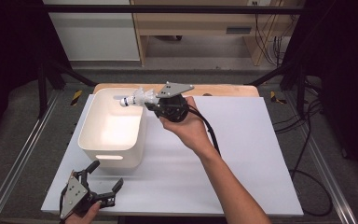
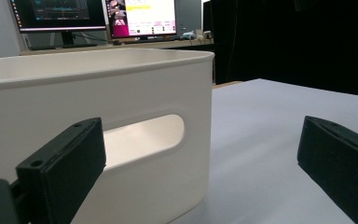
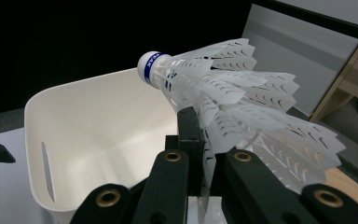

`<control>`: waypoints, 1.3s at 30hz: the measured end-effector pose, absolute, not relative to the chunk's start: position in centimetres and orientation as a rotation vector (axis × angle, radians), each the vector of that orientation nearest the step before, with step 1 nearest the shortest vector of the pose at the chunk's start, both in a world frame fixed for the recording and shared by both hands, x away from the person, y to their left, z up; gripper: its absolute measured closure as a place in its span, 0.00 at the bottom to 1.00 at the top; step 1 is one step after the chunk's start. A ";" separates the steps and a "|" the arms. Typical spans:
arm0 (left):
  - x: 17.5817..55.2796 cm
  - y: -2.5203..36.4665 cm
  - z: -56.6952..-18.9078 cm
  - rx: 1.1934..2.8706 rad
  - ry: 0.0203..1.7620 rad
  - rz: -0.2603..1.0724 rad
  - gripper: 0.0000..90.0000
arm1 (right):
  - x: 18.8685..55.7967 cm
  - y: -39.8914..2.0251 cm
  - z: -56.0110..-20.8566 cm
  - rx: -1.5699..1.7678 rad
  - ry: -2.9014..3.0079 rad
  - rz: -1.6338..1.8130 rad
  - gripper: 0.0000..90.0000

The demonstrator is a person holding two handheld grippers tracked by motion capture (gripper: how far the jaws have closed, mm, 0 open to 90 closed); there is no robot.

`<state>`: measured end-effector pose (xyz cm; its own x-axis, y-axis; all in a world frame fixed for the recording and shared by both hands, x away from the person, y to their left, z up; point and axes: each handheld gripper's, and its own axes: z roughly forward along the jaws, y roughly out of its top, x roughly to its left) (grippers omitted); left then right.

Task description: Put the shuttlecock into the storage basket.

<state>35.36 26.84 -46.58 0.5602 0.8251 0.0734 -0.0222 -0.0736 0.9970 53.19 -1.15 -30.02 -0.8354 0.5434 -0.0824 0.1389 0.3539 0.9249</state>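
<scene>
A white plastic shuttlecock [image 1: 136, 98] with a blue band on its cork hangs over the far right corner of the white bin [image 1: 89, 140], cork pointing left. My right gripper [image 1: 150, 104] is shut on its skirt; the right gripper view shows the jaws pinching the feathers of the shuttlecock [image 3: 223, 93] above the bin [image 3: 93, 135]. At the table's front left, my left gripper [image 1: 106, 175] stands open with nothing between its fingers, just in front of the bin's near wall. Its view shows the bin's handle slot [image 2: 144, 140] close ahead.
A white board [image 1: 242, 154] covers the table, with bare room to the right of the bin. A wooden strip [image 1: 223, 89] runs along the far edge. Metal rails and cables flank the table; monitors [image 2: 93, 18] stand beyond the bin.
</scene>
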 end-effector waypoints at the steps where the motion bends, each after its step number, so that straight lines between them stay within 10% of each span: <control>1: 35.3 26.8 -46.6 1.489 0.722 0.810 0.01 | 53.2 -1.0 -30.0 0.595 2.250 1.478 0.99; 39: 35.3 26.6 -46.5 1.493 0.711 0.809 0.01 | 54.0 2.5 -30.3 0.539 2.321 1.397 0.99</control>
